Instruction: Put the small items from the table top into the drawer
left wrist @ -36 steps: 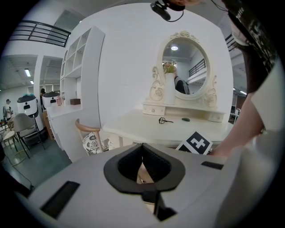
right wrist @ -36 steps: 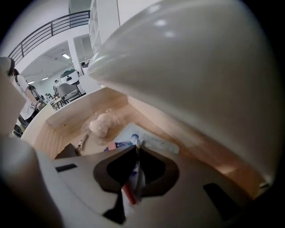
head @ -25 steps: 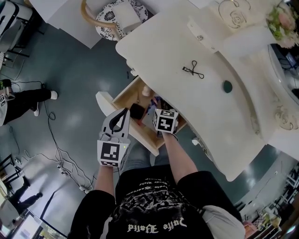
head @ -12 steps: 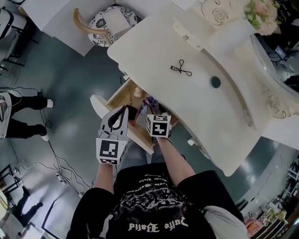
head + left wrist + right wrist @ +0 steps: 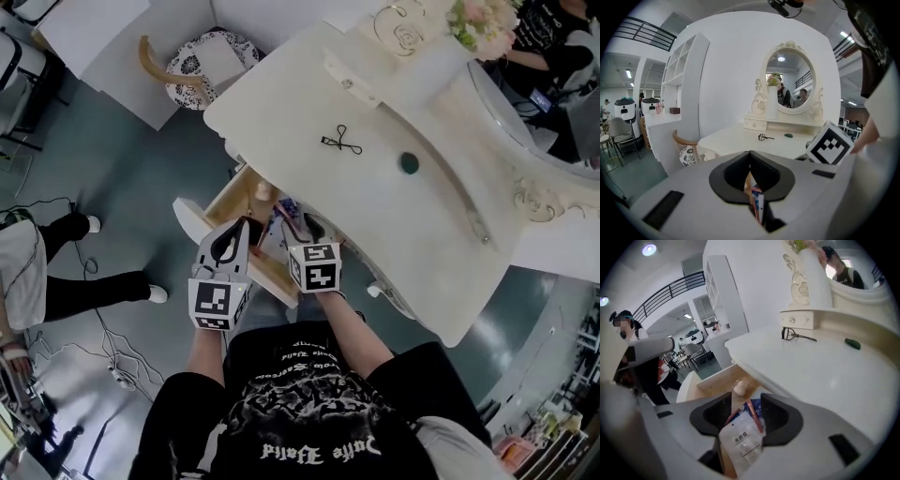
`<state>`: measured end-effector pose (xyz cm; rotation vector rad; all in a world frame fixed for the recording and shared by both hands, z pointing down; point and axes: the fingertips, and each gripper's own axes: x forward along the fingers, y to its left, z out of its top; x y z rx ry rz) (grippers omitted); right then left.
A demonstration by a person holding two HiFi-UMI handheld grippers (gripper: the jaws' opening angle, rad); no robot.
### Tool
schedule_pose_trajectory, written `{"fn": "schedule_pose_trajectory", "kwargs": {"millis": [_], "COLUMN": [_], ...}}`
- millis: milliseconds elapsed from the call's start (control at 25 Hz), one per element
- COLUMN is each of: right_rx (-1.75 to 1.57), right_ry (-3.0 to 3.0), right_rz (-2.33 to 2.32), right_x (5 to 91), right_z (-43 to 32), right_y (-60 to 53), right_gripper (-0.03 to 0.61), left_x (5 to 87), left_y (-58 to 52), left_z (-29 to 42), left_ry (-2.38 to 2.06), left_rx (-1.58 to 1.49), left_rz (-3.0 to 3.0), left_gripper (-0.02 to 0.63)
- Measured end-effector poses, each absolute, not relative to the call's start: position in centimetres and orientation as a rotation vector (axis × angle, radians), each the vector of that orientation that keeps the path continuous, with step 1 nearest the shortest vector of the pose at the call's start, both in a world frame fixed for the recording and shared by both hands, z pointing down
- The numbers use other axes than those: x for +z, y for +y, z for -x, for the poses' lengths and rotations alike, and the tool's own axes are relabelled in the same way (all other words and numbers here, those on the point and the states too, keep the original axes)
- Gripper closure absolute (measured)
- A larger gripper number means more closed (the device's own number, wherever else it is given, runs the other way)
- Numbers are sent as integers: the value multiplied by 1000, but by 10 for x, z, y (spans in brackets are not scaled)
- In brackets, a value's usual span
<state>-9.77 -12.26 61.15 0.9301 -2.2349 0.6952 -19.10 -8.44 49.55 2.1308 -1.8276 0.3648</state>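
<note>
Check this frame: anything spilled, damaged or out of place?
Nothing spilled or damaged. The packets in the open drawer lie overlapping and askew, not stacked. A curler and a small green item remain on the table top, lying apart, not yet put away.

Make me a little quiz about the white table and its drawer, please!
1. How many small things lie on the flat table top? A) none B) two C) eight
2. True or false: the drawer is pushed shut.
3. Which lies closer to the drawer, the eyelash curler or the small dark green thing?
Key: 1 B. 2 False, it stands open. 3 The eyelash curler.
</note>
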Motion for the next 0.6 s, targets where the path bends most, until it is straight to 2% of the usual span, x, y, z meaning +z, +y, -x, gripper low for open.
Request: {"fn": "schedule_pose_trajectory", "kwargs": {"millis": [600], "right_rx": [462], "right_ry": [-2439], "right_rz": [-1063], "right_x": [508], "right_z": [64], "right_y": [-140], "right_gripper": [402], "left_x": [467], "left_y": [-90], "left_z": [160], "left_ry": [-1807], "left_rx": [338], "left_rz": [-2256], "left_gripper": [598]}}
